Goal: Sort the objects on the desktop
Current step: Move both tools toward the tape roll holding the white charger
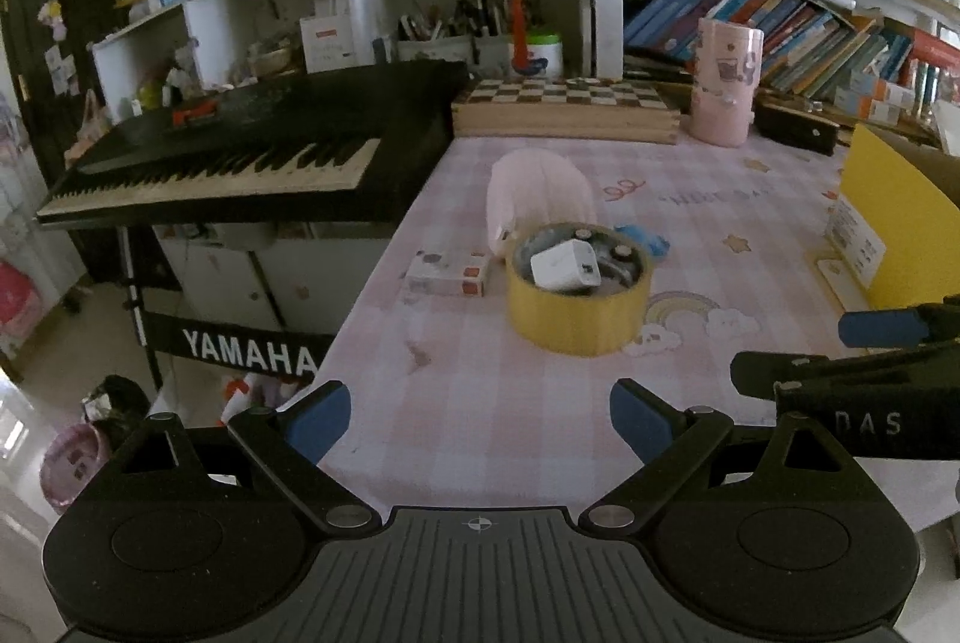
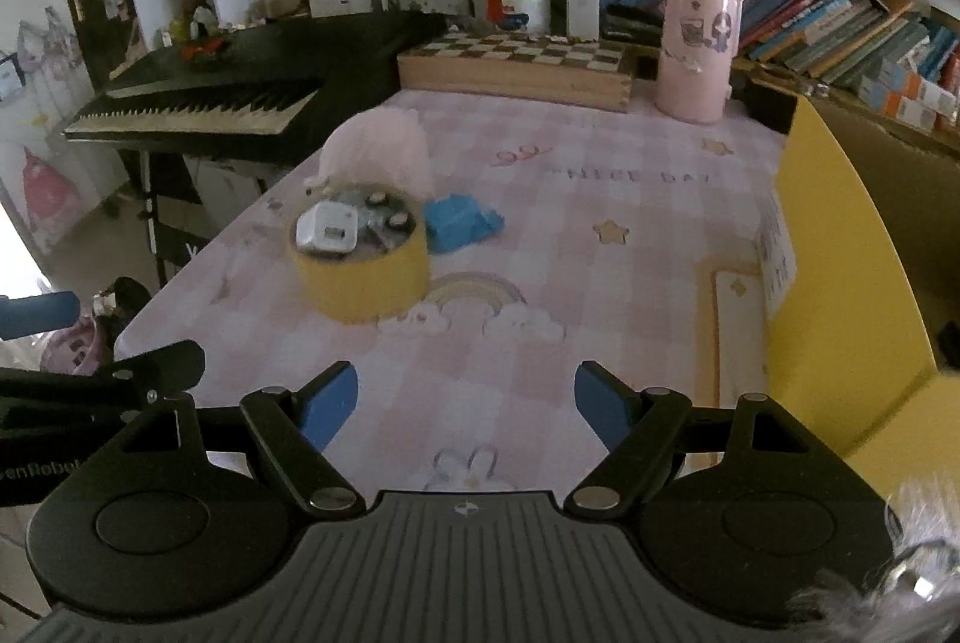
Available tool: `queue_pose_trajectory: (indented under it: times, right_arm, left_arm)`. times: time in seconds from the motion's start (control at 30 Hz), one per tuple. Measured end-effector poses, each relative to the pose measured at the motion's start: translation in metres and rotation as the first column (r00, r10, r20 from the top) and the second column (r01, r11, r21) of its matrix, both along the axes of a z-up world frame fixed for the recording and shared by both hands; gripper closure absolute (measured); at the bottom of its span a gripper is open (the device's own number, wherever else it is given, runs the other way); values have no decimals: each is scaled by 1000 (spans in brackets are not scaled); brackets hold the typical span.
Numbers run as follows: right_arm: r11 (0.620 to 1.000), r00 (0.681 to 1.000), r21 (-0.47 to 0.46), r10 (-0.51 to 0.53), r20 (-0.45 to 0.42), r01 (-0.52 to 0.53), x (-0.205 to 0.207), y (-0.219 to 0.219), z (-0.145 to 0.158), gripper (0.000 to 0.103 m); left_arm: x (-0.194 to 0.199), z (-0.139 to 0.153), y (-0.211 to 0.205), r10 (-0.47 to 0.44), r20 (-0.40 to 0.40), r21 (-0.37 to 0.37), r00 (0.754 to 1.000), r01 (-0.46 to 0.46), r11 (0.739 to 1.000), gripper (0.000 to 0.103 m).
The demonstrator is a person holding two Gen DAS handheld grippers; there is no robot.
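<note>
- The left claw [image 1: 480, 424] hangs over the near edge of the desk [image 1: 690, 235]; the right claw [image 2: 467, 406] is just beside it, to its right.
- Ahead of both claws a tape roll [image 1: 577, 304] lies flat on the desk, with a charger plug [image 1: 567, 266] resting inside its ring.
- A small box [image 1: 447, 274] lies just left of the roll.
- A cloth bundle [image 1: 540, 190] sits behind the roll, touching it.
- A small folded item [image 2: 459, 222] lies right of the roll, just behind it.
- Far ahead, a chessboard box [image 1: 564, 109] lies at the desk's back edge, with a cylindrical holder [image 1: 723, 88] upright to its right.
- A keyboard [image 1: 252, 151] stands beyond the desk's left edge.
- A bookshelf [image 1: 810, 37] rises behind the holder.
- An upright board [image 2: 852, 271] stands at the desk's right side.
</note>
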State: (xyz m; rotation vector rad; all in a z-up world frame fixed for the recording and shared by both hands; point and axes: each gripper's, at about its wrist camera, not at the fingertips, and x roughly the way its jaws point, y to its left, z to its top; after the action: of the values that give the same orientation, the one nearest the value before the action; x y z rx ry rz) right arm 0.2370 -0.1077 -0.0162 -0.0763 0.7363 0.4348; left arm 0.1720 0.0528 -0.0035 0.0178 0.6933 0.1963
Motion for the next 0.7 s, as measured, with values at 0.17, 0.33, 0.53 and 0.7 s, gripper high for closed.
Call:
queue_pose_trajectory:
  times: [0.17, 0.33, 0.53, 0.7]
  right_arm:
    - [1000, 1000, 0, 3, 7, -3, 22, -1, 2, 25]
    - [1000, 1000, 12, -17, 6, 17, 44, -6, 1, 25]
    - [999, 999, 24, -38, 23, 38, 69, -12, 4, 25]
    - [999, 998, 20, -48, 32, 47, 88, -15, 5, 25]
  left_arm:
    - [21, -2, -3, -6, -20, -13, 1000, 6, 1000, 8]
    - [43, -7, -6, -25, -47, -37, 999, 23, 999, 7]
    - [71, -13, -12, -54, -61, -42, 997, 52, 998, 7]
    - [95, -20, -13, -76, -77, -57, 994, 72, 996, 7]
